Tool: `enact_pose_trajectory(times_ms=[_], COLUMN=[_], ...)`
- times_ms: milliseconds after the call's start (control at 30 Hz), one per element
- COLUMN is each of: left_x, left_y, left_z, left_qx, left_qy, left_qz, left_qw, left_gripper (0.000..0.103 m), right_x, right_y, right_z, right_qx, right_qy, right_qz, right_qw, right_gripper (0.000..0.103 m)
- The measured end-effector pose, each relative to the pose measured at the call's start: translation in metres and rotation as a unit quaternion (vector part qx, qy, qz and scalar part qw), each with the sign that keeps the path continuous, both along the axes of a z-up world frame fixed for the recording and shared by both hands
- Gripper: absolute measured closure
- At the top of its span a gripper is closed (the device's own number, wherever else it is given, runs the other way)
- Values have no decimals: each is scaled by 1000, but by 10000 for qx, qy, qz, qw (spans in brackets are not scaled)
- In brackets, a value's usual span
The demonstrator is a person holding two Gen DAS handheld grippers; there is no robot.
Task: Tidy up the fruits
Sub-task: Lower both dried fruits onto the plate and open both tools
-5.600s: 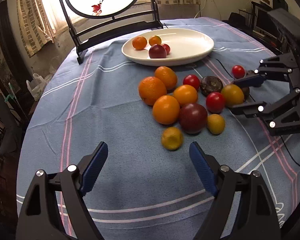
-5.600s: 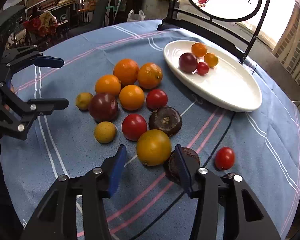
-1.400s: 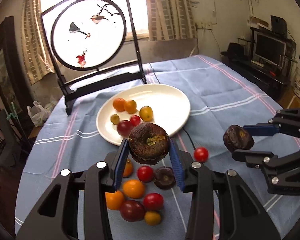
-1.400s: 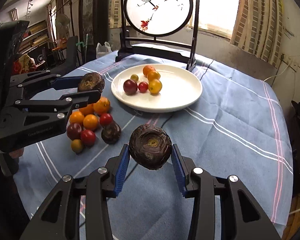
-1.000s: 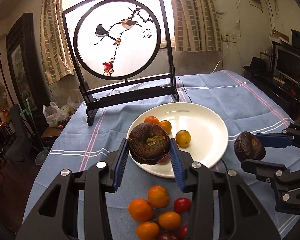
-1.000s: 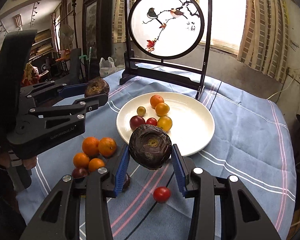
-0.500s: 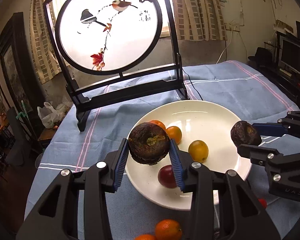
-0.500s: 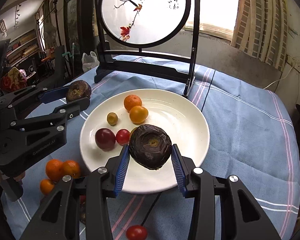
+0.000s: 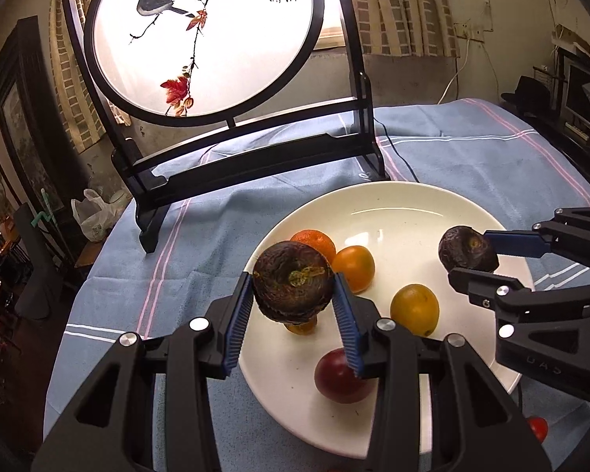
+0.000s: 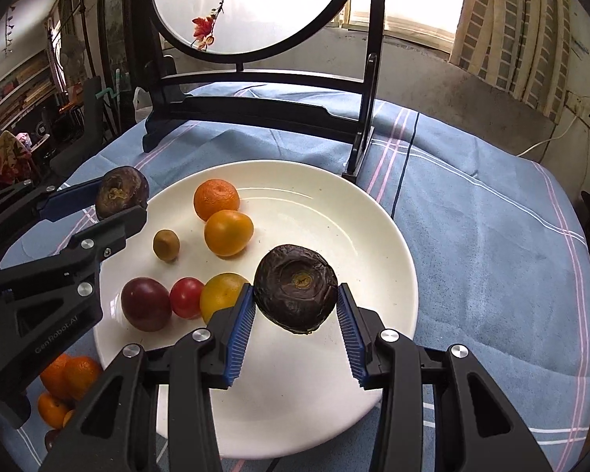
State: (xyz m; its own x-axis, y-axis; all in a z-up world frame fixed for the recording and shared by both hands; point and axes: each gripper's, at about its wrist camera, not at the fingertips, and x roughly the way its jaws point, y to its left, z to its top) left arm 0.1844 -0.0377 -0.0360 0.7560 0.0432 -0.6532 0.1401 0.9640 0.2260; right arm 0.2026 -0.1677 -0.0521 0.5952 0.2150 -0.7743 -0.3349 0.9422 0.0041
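Note:
Each gripper holds a dark wrinkled fruit above the white plate [image 9: 405, 212] [image 10: 334, 204]. My left gripper [image 9: 293, 289] is shut on one dark fruit [image 9: 293, 285] over the plate's left part; from the right wrist view it is my left gripper [image 10: 118, 202] with that fruit [image 10: 122, 192] at the plate's left rim. My right gripper [image 10: 295, 295] is shut on the other dark fruit [image 10: 295, 293] over the plate's near middle; it shows in the left wrist view as my right gripper [image 9: 470, 255] with its fruit [image 9: 466, 247]. On the plate lie oranges [image 10: 216, 198], a yellow fruit [image 9: 415, 308], a plum [image 10: 145, 303] and a red tomato [image 10: 187, 297].
A black-framed round screen with painted birds [image 9: 208, 35] stands on the blue cloth [image 10: 491, 236] just behind the plate. Several oranges [image 10: 67, 377] lie on the cloth left of the plate, and a red tomato [image 9: 537, 428] lies at its right.
Both grippers have moved forward and down over the plate, each still carrying its dark fruit. The plate now fills more of both views.

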Motion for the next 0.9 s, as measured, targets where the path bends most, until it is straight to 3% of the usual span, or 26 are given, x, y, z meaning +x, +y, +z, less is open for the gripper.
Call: enact_pose_trajectory(times_ms=[67, 100, 133, 200, 900], left_x=[0, 0, -1, -4, -94], left_y=[0, 0, 1, 3, -3], left_z=[-1, 0, 2, 6, 50], left_qx=[8, 0, 9, -26, -62], left_qy=[-32, -77, -136, -253, -740], left_qz=[4, 27, 74, 100, -99], left_qw=[10000, 10000, 9999, 9996, 9972], left_gripper=[61, 58, 47, 40, 40], right_x=[-1, -3, -5, -9, -121], right_y=[2, 2, 2, 1, -15], right_z=[0, 2, 5, 9, 44], right_qx=[-33, -28, -26, 19, 126], right_qy=[-43, -114, -198, -239, -582], right_qz=[-22, -30, -29, 17, 415], right_qw=[10000, 9999, 9998, 9997, 9974], right_gripper=[52, 41, 40, 40, 36])
